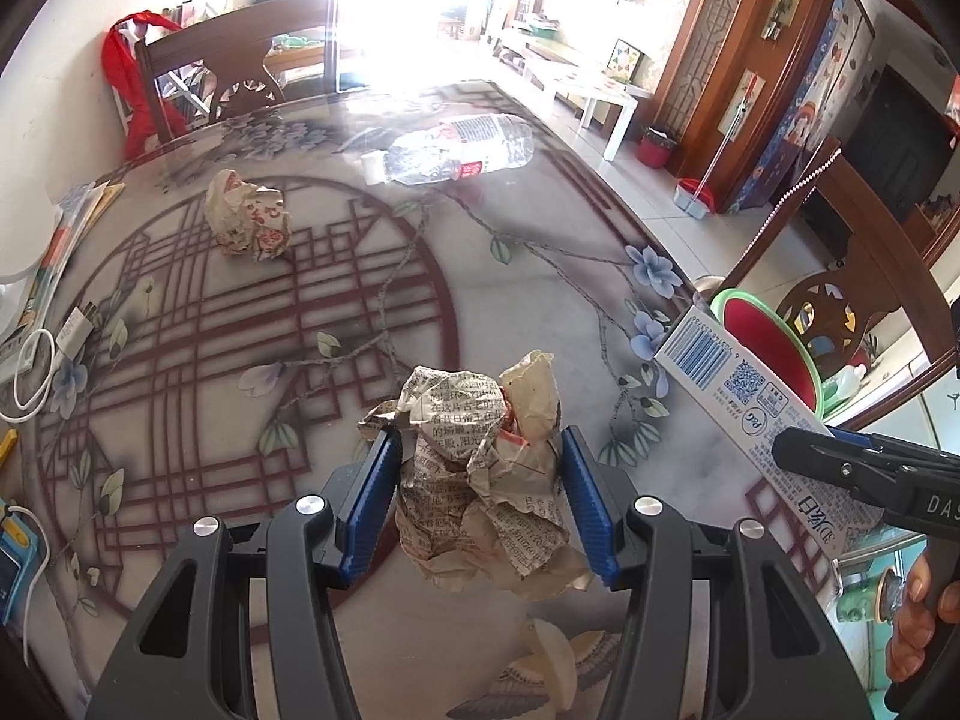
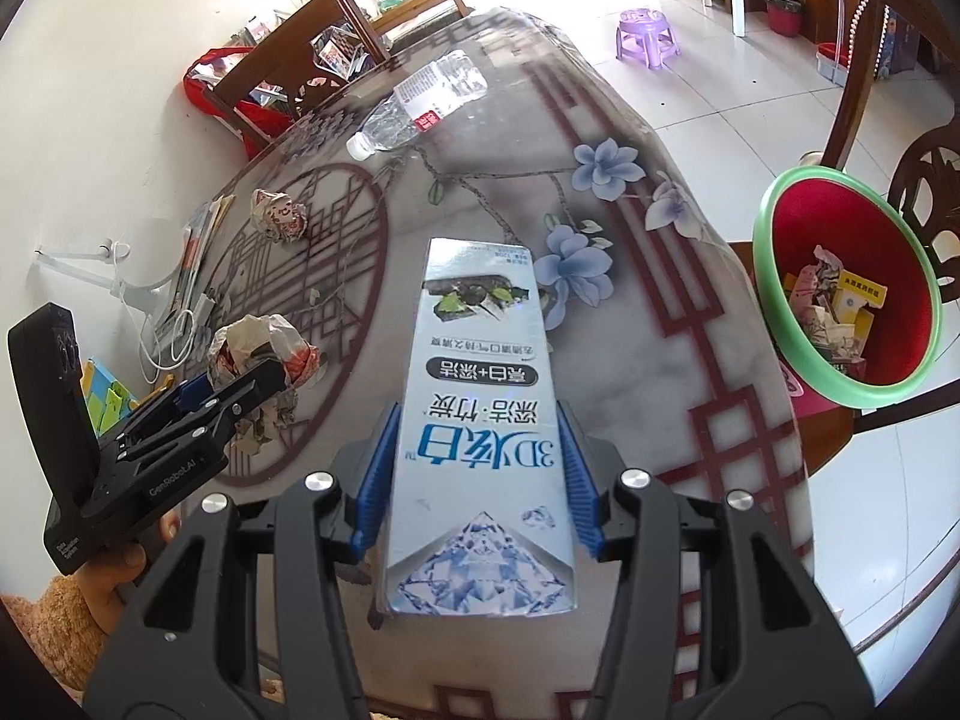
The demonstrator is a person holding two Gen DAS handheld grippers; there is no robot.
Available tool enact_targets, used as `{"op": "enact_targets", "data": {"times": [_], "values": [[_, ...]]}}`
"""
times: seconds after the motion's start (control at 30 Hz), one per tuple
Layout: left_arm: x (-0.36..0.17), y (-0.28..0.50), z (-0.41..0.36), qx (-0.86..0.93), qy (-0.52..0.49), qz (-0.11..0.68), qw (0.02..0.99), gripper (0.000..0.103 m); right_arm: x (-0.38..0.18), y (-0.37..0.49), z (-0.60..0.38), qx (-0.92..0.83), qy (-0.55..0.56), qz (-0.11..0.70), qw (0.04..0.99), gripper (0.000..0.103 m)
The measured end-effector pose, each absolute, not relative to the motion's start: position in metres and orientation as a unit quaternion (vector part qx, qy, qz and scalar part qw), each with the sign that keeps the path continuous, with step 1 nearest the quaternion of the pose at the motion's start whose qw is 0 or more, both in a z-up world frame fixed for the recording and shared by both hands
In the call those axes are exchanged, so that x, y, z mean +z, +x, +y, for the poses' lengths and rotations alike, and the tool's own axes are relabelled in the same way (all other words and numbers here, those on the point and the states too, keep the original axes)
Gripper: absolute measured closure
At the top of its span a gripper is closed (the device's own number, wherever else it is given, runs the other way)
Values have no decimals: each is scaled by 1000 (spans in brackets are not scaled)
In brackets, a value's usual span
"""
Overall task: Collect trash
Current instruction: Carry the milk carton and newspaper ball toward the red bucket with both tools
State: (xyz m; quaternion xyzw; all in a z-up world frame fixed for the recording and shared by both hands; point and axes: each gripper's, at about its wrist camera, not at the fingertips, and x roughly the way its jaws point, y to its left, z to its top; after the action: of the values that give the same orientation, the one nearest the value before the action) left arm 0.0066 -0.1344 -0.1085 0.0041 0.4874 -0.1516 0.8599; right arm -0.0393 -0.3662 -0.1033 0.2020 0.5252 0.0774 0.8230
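While your left gripper [image 1: 477, 480] pinches a crumpled newspaper ball [image 1: 486, 468] between its blue pads at the lower centre of the left wrist view, your right gripper [image 2: 477, 468] is clamped on a long blue-and-white toothpaste box [image 2: 477, 420] that runs up the middle of the right wrist view. In the left wrist view the same box crosses the right side of the frame, with the right gripper's black jaw on it. The newspaper ball appears lifted off the flowered tablecloth [image 1: 300, 312]. A second crumpled paper wad [image 1: 249, 216] lies on the cloth in the upper left of the left wrist view, well apart from your tools. Further back, near the top centre, a clear plastic bottle [image 1: 462, 150] lies on its side, its white cap pointing left. At the right edge of the right wrist view, a red bin with a green rim [image 2: 798, 336] stands off the table's edge and holds paper scraps and a yellow carton. A white cable [image 1: 36, 372] and papers sit at the left edge of the table.
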Motion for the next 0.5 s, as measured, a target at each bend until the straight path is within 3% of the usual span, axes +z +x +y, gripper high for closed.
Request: {"op": "enact_targets", "data": {"times": [0.5], "values": [[-105,15,-189,-159,8,487,859,52,-103,-30,-418,74,201,526,823,55]]}}
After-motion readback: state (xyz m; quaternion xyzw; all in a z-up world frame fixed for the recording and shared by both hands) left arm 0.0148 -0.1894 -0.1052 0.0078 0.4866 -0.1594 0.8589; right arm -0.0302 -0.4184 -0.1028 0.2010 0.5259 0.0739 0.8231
